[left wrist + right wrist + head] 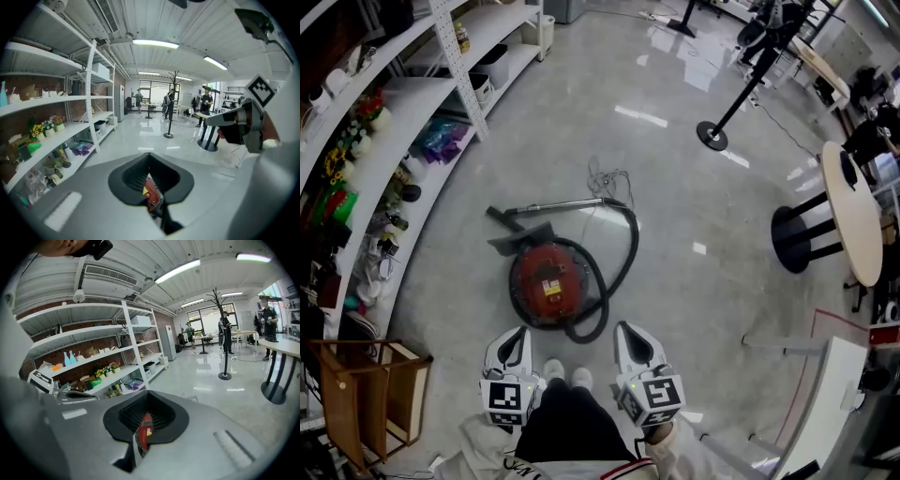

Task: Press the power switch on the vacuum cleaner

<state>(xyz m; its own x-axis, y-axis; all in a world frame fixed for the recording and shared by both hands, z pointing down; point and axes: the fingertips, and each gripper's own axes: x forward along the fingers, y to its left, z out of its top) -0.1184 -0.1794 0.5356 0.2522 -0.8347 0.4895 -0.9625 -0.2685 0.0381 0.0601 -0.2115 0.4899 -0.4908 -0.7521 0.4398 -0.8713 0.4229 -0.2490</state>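
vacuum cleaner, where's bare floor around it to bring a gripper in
The widest bare floor is right of the vacuum cleaner, between its hose and the table base. A narrower bare strip runs between the vacuum cleaner and the shelves on the left. Crowded: the far side, where wand, nozzle and cord lie; the hose wraps the near right side.

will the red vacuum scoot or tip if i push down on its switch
It probably won't tip: the vacuum cleaner is a low, round canister sitting flat on the floor. It may slide a little, since that polished floor looks slick. The black hose looped around it looks floppy and would likely offer little resistance.
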